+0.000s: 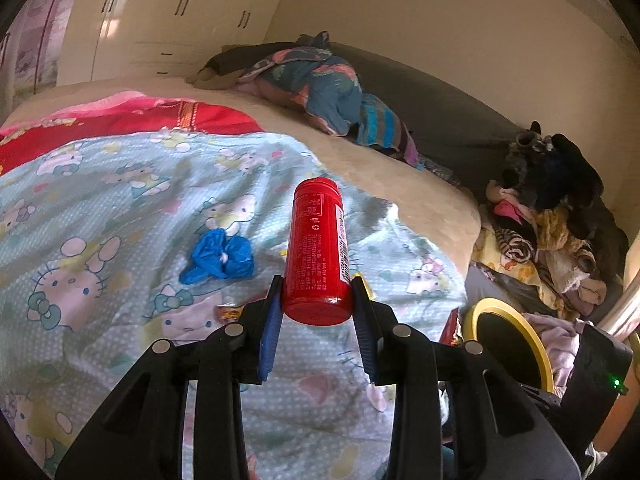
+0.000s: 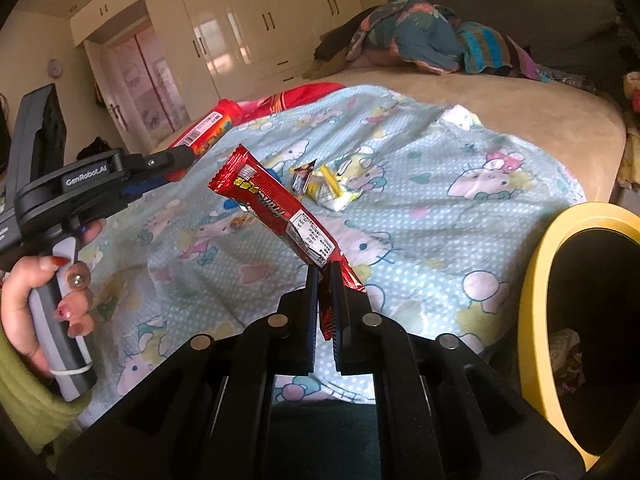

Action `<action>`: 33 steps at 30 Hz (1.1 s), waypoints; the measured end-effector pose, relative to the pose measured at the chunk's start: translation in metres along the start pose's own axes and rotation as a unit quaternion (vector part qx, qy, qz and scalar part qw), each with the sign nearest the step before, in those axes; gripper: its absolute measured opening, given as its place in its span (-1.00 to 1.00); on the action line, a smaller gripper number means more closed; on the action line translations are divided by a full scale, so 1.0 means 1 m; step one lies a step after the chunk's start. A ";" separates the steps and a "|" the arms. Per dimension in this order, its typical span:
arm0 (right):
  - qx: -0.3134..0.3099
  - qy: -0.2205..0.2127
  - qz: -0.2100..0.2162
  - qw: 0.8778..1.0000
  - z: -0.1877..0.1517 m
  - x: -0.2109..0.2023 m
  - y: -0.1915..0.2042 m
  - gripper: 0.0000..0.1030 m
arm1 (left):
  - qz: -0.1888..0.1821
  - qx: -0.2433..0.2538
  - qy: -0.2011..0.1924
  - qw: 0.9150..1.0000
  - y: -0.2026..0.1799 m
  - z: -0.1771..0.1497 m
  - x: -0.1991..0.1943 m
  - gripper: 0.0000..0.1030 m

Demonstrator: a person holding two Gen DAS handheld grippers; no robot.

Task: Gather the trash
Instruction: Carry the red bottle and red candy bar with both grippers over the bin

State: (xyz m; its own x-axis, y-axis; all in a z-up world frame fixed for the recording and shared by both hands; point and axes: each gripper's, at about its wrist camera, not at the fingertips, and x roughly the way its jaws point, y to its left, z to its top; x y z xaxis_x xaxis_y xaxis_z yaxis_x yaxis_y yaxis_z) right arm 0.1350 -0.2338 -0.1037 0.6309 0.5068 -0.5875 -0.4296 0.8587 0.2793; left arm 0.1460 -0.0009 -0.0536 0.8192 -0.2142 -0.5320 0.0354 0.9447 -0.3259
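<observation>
Left gripper (image 1: 316, 300) clenched around red bottle (image 1: 318, 252); right gripper (image 2: 326, 280) pinching red wrapper (image 2: 280, 208) above bed (image 2: 520, 120), near yellow-rimmed bin (image 2: 536, 280).

My right tongs (image 2: 326, 280) hide the red wrapper's (image 2: 276, 204) lower end; the yellow-rimmed bin (image 2: 532, 280) runs off frame, its contents too dark to identify.

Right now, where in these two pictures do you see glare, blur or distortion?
Left wrist view: fisheye bends the bed edge; glare on the wardrobe doors; red bottle sharp. Right wrist view: window glare on the glossy wardrobe; small wrappers slightly blurred; dark corners.
</observation>
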 end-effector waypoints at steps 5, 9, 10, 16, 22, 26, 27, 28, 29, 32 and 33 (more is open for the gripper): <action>0.009 -0.011 -0.005 1.000 0.001 -0.010 -0.006 -0.94 | -0.012 0.011 -0.005 1.000 -0.012 0.003 -0.005 -0.38; 0.015 -0.018 -0.010 1.000 0.002 -0.017 -0.009 -0.93 | -0.023 0.020 -0.009 0.999 -0.021 0.003 -0.009 -0.38; 0.016 -0.020 -0.011 1.000 0.002 -0.018 -0.010 -0.93 | -0.026 0.022 -0.009 0.999 -0.024 0.003 -0.010 -0.38; 0.024 -0.030 -0.025 0.999 0.004 -0.027 -0.017 -0.93 | -0.043 0.036 -0.010 0.998 -0.037 0.002 -0.013 -0.38; 0.039 -0.038 -0.036 0.998 0.004 -0.035 -0.027 -0.94 | -0.056 0.049 -0.008 0.997 -0.049 -0.001 -0.015 -0.38; 0.050 -0.045 -0.045 0.997 0.005 -0.041 -0.034 -0.94 | -0.066 0.058 -0.007 0.996 -0.058 -0.002 -0.018 -0.38; 0.054 -0.047 -0.046 0.996 0.005 -0.043 -0.036 -0.94 | -0.069 0.061 -0.005 0.996 -0.061 -0.003 -0.018 -0.38; 0.057 -0.049 -0.049 0.996 0.005 -0.044 -0.039 -0.93 | -0.072 0.065 -0.005 0.995 -0.065 -0.004 -0.018 -0.38; 0.061 -0.052 -0.052 0.995 0.005 -0.046 -0.041 -0.93 | -0.073 0.068 -0.004 0.995 -0.067 -0.005 -0.018 -0.38; 0.070 -0.056 -0.058 0.994 0.004 -0.051 -0.048 -0.93 | -0.080 0.077 0.000 0.994 -0.076 -0.009 -0.018 -0.38; 0.074 -0.059 -0.061 0.994 0.004 -0.053 -0.051 -0.93 | -0.082 0.080 0.001 0.993 -0.079 -0.011 -0.018 -0.38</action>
State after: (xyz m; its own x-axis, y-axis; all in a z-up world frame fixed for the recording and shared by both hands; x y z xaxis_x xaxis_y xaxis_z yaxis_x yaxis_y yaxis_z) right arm 0.1260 -0.3036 -0.0837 0.7473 0.3959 -0.5336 -0.2504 0.9117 0.3258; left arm 0.1223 -0.0742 -0.0267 0.7936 -0.3697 -0.4832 0.2594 0.9240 -0.2808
